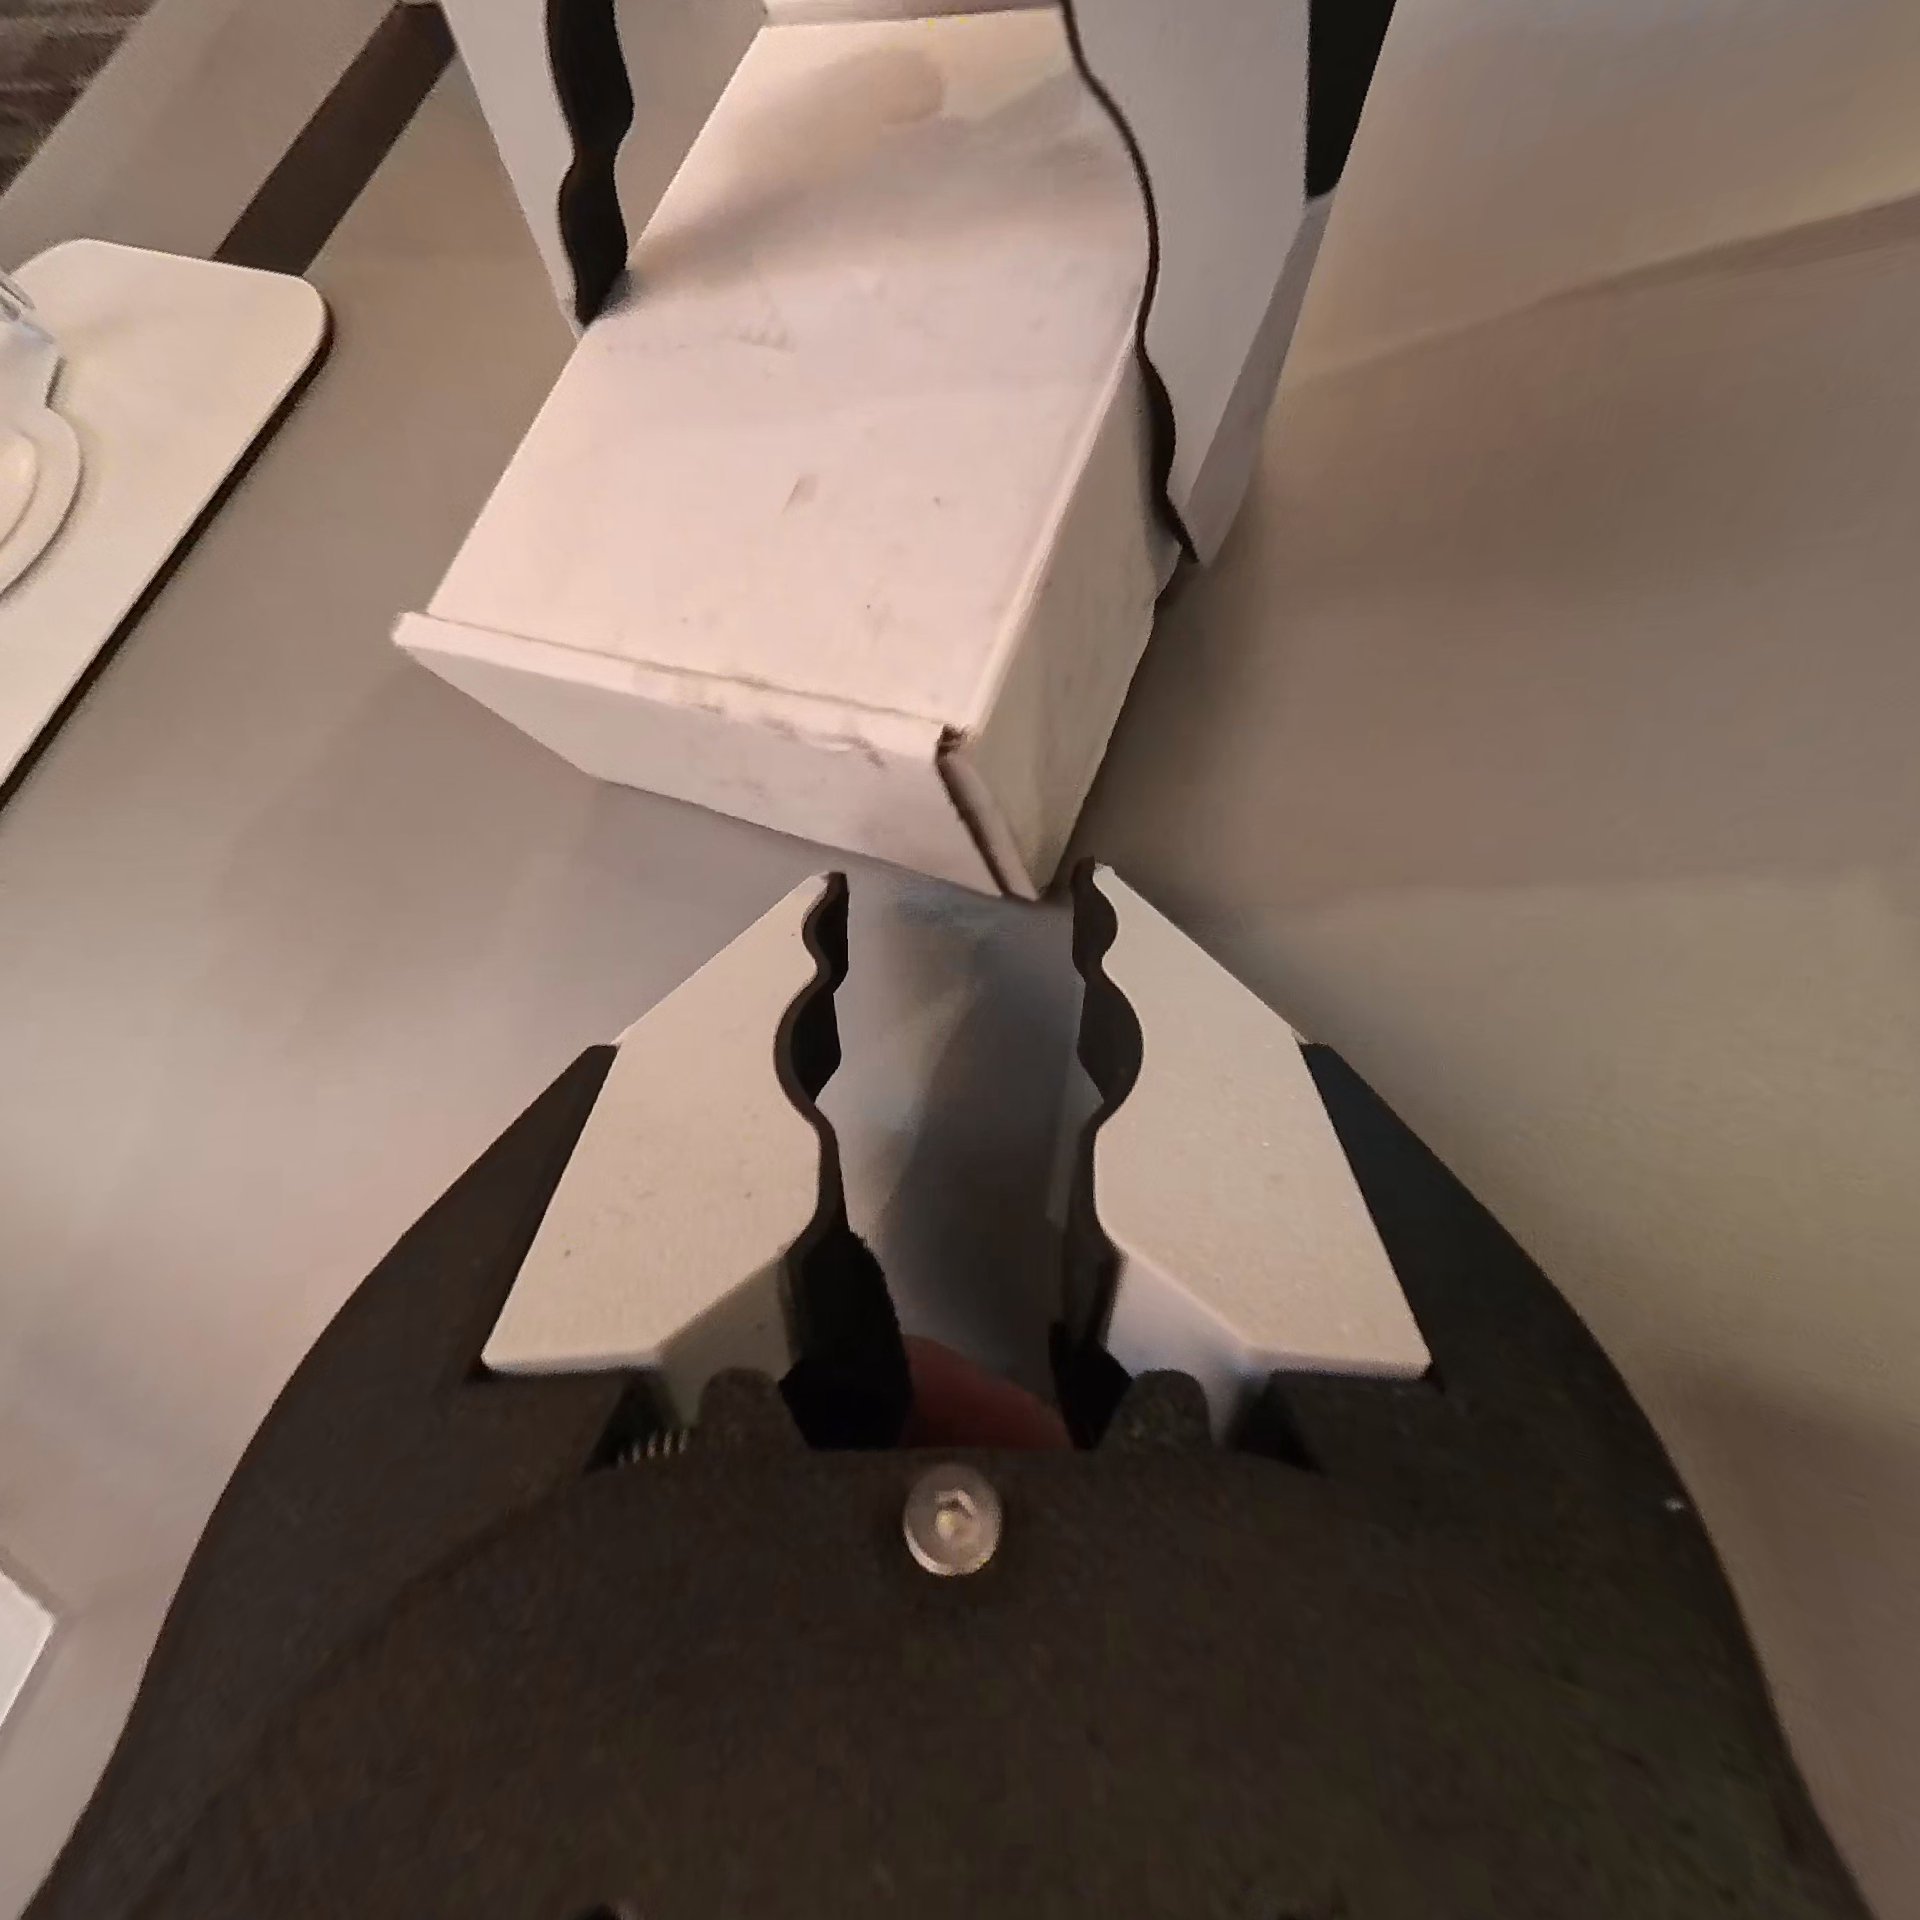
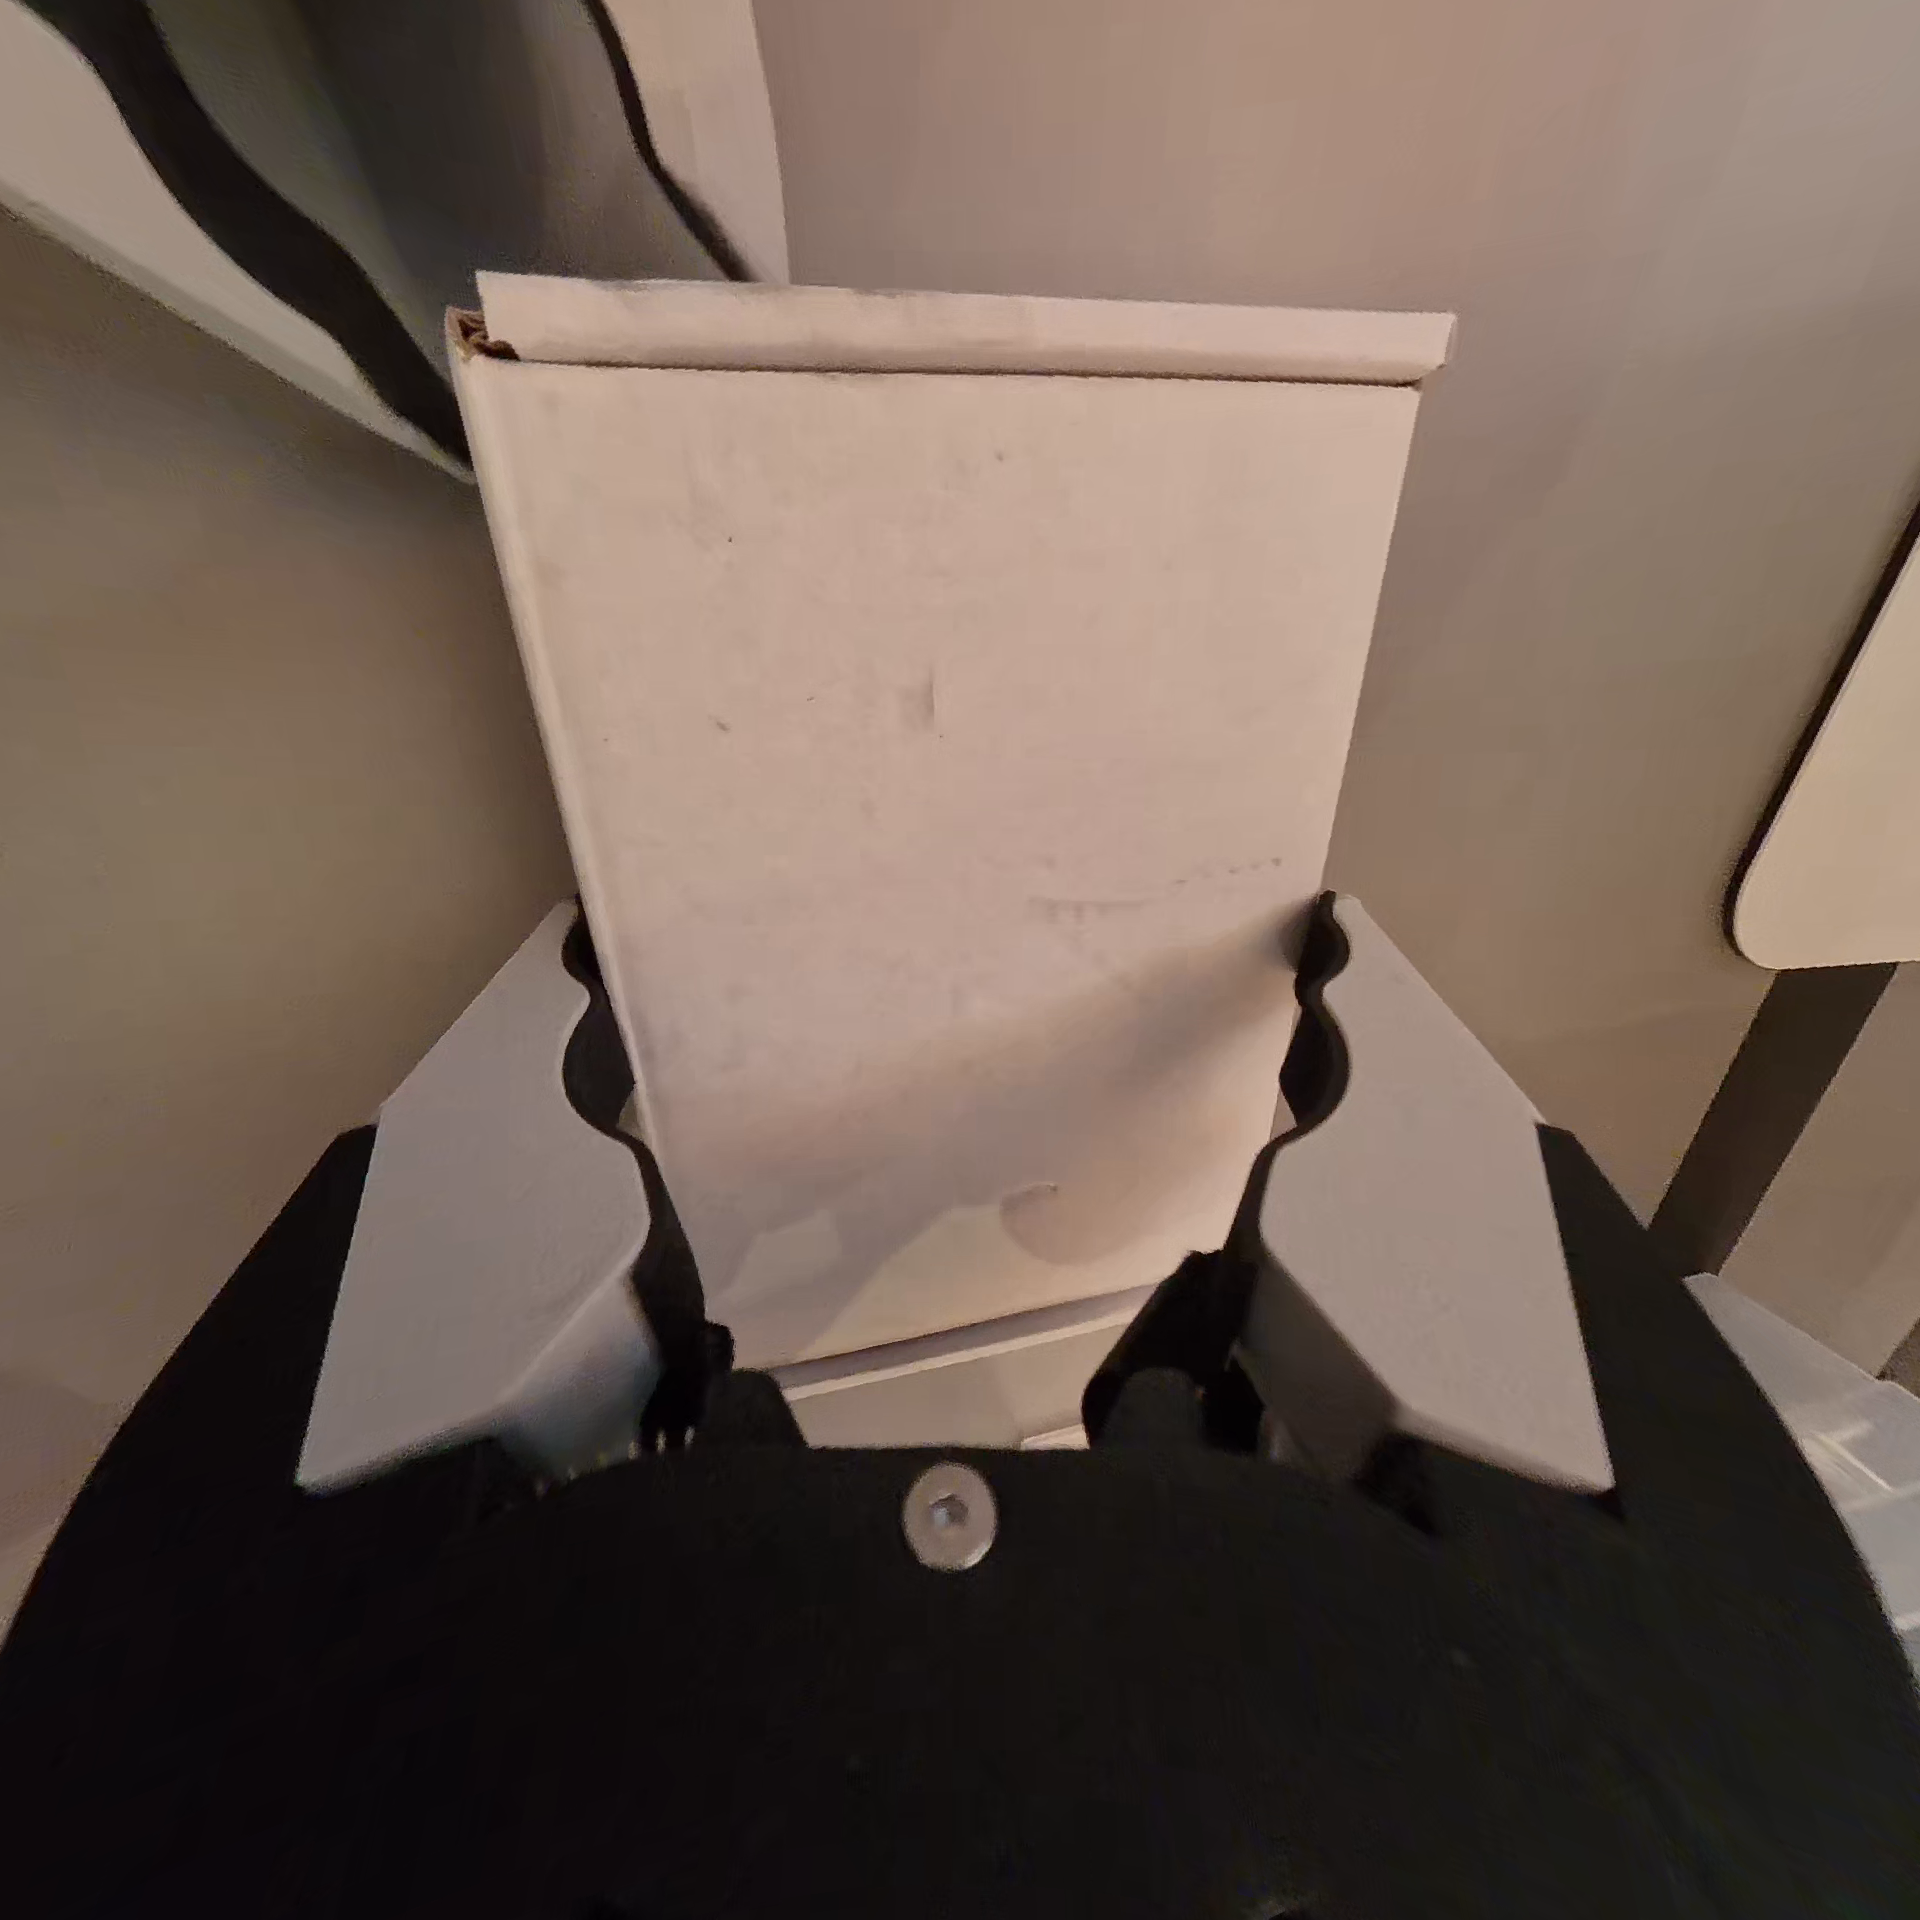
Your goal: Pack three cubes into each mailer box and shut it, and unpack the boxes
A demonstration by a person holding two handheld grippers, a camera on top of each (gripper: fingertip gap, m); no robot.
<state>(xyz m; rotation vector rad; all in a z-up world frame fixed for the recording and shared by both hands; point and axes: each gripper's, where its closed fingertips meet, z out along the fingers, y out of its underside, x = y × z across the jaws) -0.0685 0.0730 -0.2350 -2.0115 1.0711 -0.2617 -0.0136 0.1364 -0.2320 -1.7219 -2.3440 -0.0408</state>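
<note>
White mailer box (image 2: 935, 727) in right claw (image 2: 951, 914); contents hidden; left claw (image 1: 956, 883) grip unclear.

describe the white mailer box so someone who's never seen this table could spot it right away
Start at the beige table. Above its middle, the closed white mailer box is clamped by the right gripper, with the left gripper under its other end. Unlike the flat white mat beside it, it's a scuffed cardboard block.

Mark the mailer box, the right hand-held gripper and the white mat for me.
mailer box (image 2: 935, 779): right wrist view, middle of its closed top face.
right hand-held gripper (image 2: 951, 914): right wrist view, midway between its fingertips, which flank the box.
white mat (image 1: 177, 416): left wrist view, bare surface near its rounded corner.
</note>
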